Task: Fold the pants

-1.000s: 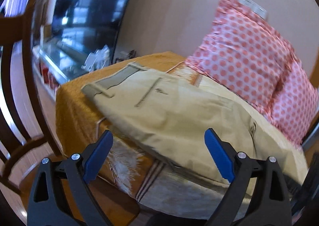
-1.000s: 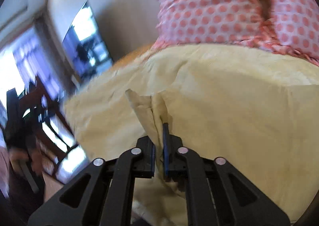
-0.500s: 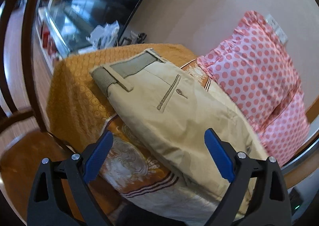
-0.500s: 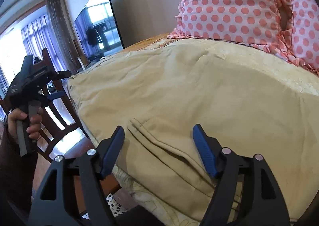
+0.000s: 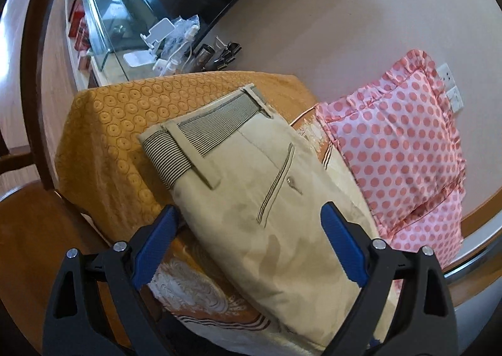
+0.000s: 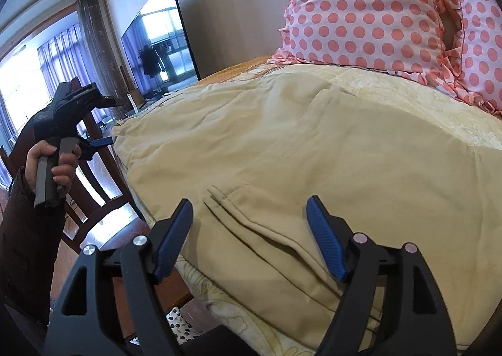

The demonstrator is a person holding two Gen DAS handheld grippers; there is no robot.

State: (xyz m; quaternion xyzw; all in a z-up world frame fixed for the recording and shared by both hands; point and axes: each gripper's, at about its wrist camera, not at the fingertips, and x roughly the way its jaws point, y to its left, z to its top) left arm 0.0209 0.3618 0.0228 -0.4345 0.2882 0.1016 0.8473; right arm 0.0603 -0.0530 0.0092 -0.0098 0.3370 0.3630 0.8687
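Beige pants (image 5: 266, 199) lie folded on a bed, with the striped waistband (image 5: 200, 133) toward the far end. In the right wrist view the pants (image 6: 298, 161) fill the middle, with the hem ends (image 6: 238, 208) near my fingers. My left gripper (image 5: 248, 243) is open and empty, hovering above the pants. My right gripper (image 6: 249, 230) is open and empty, just above the hem. The left gripper also shows in the right wrist view (image 6: 103, 141), held in a hand beside the bed's edge.
Pink polka-dot pillows (image 5: 401, 149) lean on the wall behind the pants. An orange patterned cover (image 5: 125, 124) drapes the bed. A dark wooden chair (image 6: 94, 174) stands beside the bed. A television (image 6: 160, 36) and glass stand (image 5: 109, 20) with clutter are beyond.
My right gripper was shut on the pants hem a second ago; it opened and let the hem drop flat. My left gripper stayed open and rose, tilting down over the waistband.
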